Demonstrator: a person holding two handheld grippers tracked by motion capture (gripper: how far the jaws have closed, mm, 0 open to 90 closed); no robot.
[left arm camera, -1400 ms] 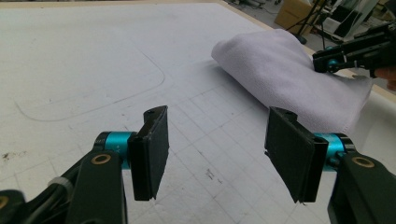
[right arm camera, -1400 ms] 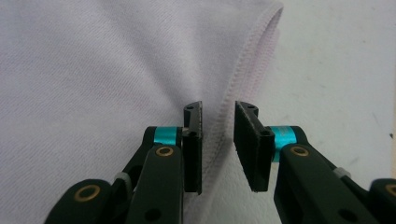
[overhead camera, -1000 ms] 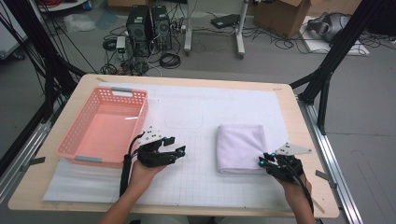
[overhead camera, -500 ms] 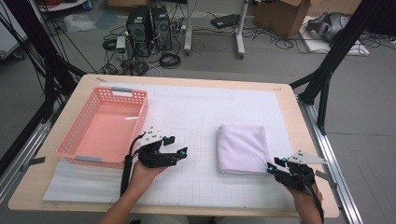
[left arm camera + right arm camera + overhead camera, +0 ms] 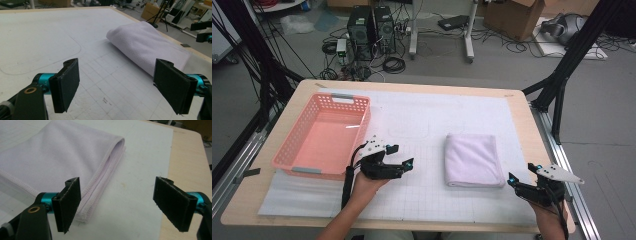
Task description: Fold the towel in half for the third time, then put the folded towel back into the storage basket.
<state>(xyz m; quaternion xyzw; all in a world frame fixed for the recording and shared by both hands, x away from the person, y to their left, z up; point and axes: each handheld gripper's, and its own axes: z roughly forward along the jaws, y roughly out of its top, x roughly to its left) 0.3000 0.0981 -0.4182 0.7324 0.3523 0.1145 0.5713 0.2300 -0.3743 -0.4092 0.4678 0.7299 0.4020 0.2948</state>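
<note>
We worked at a pale wooden worktop (image 5: 532, 120) covered by a white gridded mat (image 5: 422, 115), the largest thing on it. On the mat's left side stood a pink slotted basket (image 5: 319, 137), open side up. Right of the middle lay the folded lavender towel (image 5: 473, 159), flat on the mat and well apart from the basket; in the right gripper view its stitched, layered edge (image 5: 102, 172) ran just beside our claw. Our left claw (image 5: 404, 167) hung between basket and towel, pointing toward the towel, and its jaws had just been opening; they stood wide with nothing between them, only bare mat under them. Our right claw (image 5: 523, 176) sat near the towel's near right corner, off the cloth. Its jaws had also just been opening and stood wide, gripping nothing.
</note>
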